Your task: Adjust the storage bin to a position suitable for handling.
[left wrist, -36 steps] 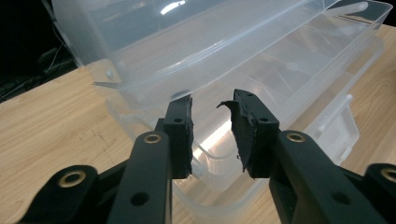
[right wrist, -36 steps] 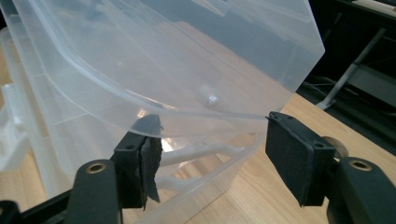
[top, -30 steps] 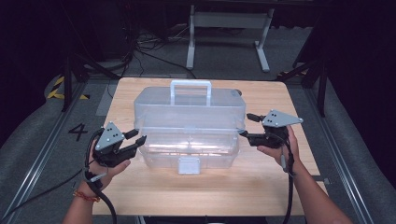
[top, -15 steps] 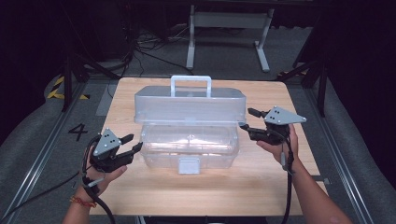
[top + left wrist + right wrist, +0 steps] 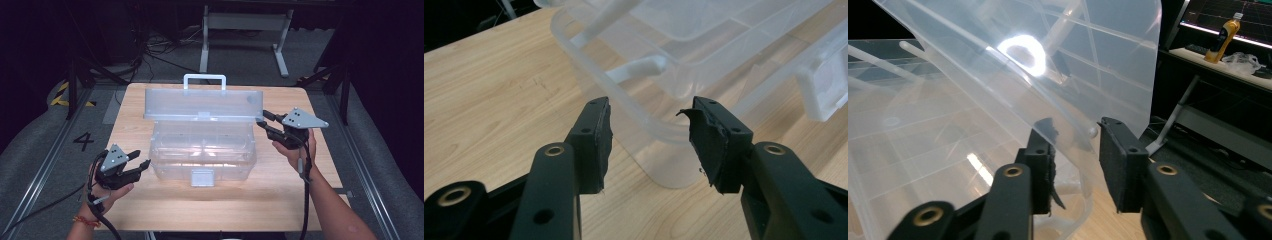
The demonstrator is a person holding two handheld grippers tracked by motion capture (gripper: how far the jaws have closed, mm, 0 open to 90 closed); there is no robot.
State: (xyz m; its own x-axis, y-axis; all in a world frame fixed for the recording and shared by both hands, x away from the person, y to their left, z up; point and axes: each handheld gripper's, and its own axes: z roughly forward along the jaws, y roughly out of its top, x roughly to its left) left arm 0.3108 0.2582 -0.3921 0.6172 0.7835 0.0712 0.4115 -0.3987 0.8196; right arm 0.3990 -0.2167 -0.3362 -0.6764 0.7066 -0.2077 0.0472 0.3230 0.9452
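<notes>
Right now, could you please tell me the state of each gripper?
Left gripper: open, holding nothing, near the clear box.
Right gripper: open, jaws either side of the raised lid edge, not clamped.

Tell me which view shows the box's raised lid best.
The high view: the whole lid stands open with its handle on top. The right gripper view has one corner between the open right claw; the left gripper view shows mainly the box's near corner.

Clear box (image 5: 704,75) cropped at frame top, right; lid (image 5: 1013,85) contact with right gripper (image 5: 1075,165) unclear.
</notes>
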